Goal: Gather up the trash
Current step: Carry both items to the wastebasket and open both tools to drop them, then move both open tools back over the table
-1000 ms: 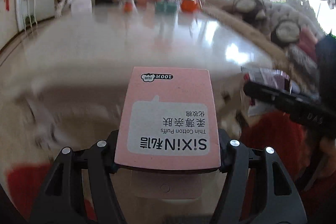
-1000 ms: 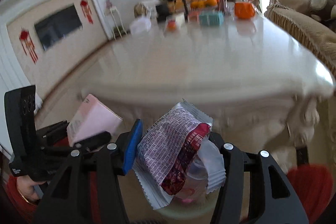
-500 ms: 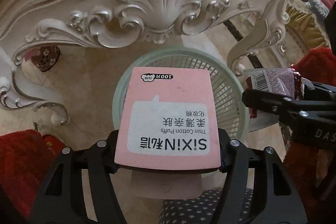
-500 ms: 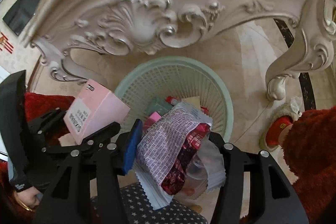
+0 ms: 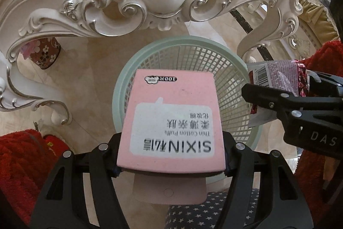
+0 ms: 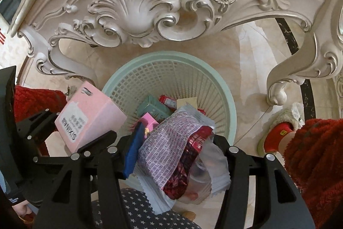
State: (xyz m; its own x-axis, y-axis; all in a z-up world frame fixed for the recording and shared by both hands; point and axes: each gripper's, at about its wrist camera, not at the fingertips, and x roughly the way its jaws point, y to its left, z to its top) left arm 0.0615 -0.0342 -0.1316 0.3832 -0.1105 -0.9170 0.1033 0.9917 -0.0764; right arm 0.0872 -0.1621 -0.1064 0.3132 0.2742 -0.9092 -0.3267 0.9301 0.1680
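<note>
Only right wrist view shows trash (image 6: 153, 109) inside basket (image 6: 230, 104).

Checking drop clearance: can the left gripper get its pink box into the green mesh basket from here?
Probably yes. The left gripper, jaws opening, has the pink cotton-puff box above the pale green mesh basket; its mouth looks unobstructed. The right gripper with its crumpled snack wrapper sits alongside, apart.

Free room: open mouth of the mint basket (image 6: 230, 104), directly below both grippers; trash covers only its bottom. Obstacles: carved table apron (image 6: 137, 12) overhanging the basket's far rim; curved table leg (image 6: 285, 76) on the right; red-clad knees (image 5: 19, 164) flanking both sides; pale floor (image 5: 90, 70) around otherwise bare.
</note>
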